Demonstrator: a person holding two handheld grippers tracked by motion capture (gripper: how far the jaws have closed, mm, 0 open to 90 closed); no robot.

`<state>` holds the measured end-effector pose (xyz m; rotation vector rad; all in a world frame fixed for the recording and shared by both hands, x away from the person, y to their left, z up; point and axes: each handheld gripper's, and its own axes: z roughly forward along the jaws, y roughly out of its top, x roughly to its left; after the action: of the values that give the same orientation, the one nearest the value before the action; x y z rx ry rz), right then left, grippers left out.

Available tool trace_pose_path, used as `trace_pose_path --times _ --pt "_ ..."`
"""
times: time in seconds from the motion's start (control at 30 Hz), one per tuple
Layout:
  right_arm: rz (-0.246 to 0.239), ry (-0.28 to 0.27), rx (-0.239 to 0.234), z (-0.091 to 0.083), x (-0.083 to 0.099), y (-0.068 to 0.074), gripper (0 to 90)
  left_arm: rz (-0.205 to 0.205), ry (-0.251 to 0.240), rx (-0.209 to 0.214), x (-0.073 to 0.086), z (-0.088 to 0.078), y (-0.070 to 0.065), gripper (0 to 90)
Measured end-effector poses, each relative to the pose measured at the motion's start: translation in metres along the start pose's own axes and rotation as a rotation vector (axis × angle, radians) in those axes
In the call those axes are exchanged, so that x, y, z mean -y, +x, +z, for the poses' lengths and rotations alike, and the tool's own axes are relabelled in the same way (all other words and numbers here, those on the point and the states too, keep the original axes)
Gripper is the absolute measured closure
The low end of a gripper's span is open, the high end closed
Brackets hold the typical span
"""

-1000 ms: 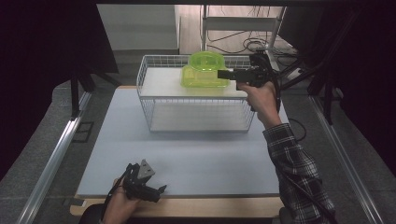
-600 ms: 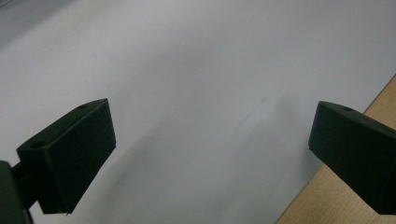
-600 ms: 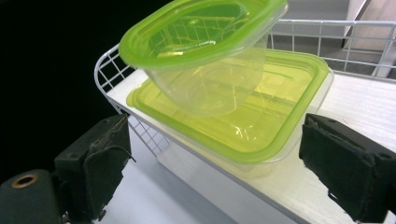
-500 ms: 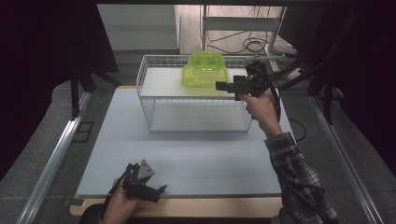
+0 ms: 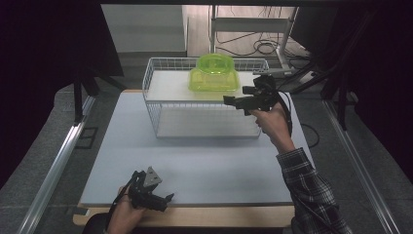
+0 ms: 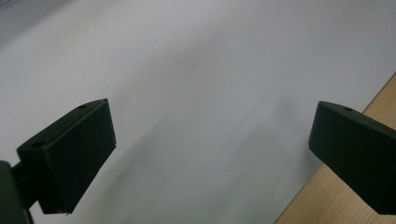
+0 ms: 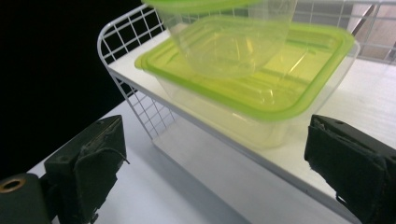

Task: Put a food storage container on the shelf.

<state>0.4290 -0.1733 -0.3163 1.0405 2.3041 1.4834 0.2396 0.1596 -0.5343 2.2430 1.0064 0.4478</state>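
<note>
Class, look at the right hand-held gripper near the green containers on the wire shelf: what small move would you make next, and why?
Probably ease the right hand-held gripper forward toward the green-lidded container. Its jaws stand wide open and empty, aimed at that container on the wire shelf but short of it. A smaller round container sits stacked on top, so go gently.

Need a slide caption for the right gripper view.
Open right gripper facing stacked green-lidded containers on a wire rack.

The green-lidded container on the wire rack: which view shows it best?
The right gripper view: the green-lidded container sits close between that gripper's open jaws, a round clear tub stacked on it. The high view gives it small and distant on the wire rack. The left gripper view faces bare tabletop.
</note>
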Motion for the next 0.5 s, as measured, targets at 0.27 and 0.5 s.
trace_pose_path --times 0.27,0.5 --pt "-0.015 0.020 0.006 0.004 0.015 0.000 4.6 0.003 0.001 0.001 0.000 0.000 0.000 0.6" --pt "-0.029 0.023 0.007 0.004 0.026 0.001 4.3 0.002 0.000 0.002 0.000 0.000 0.000 0.6"
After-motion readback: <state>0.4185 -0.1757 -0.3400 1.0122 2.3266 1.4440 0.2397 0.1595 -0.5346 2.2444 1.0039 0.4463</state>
